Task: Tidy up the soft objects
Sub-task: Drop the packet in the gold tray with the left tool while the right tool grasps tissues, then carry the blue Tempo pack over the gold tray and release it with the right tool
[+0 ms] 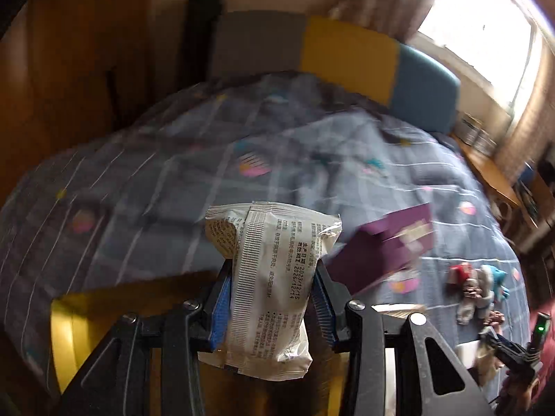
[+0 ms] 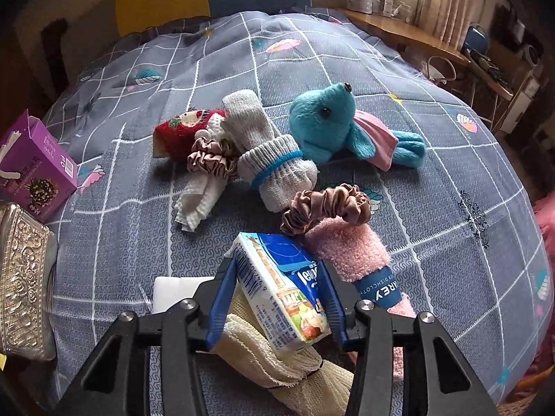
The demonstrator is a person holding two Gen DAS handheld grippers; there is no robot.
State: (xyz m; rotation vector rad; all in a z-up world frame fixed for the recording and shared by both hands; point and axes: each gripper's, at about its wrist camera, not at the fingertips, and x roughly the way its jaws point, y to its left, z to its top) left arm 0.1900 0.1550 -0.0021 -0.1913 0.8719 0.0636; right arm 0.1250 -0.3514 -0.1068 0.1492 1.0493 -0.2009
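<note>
left gripper point(image 1: 272, 287) clamps a crinkly white foil snack packet point(image 1: 269, 287) with small printed text and dates, above the grey grid-pattern quilt point(image 1: 173, 173). right gripper point(image 2: 279, 298) squeezes a glossy blue-white drink carton point(image 2: 282, 291) low over the quilt, beside a fuzzy pink rolled dishcloth point(image 2: 347, 249) with a "dishcloth" band, satin scrunchie point(image 2: 326, 208), teal plush point(image 2: 333, 124).

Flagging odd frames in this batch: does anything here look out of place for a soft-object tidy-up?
Yes. Both grippers hold packaged goods, not soft items: the left gripper is shut on a white snack packet, and the right gripper on a tilted drink carton. The socks and scrunchies sit jumbled beside the blue plush toy.
</note>
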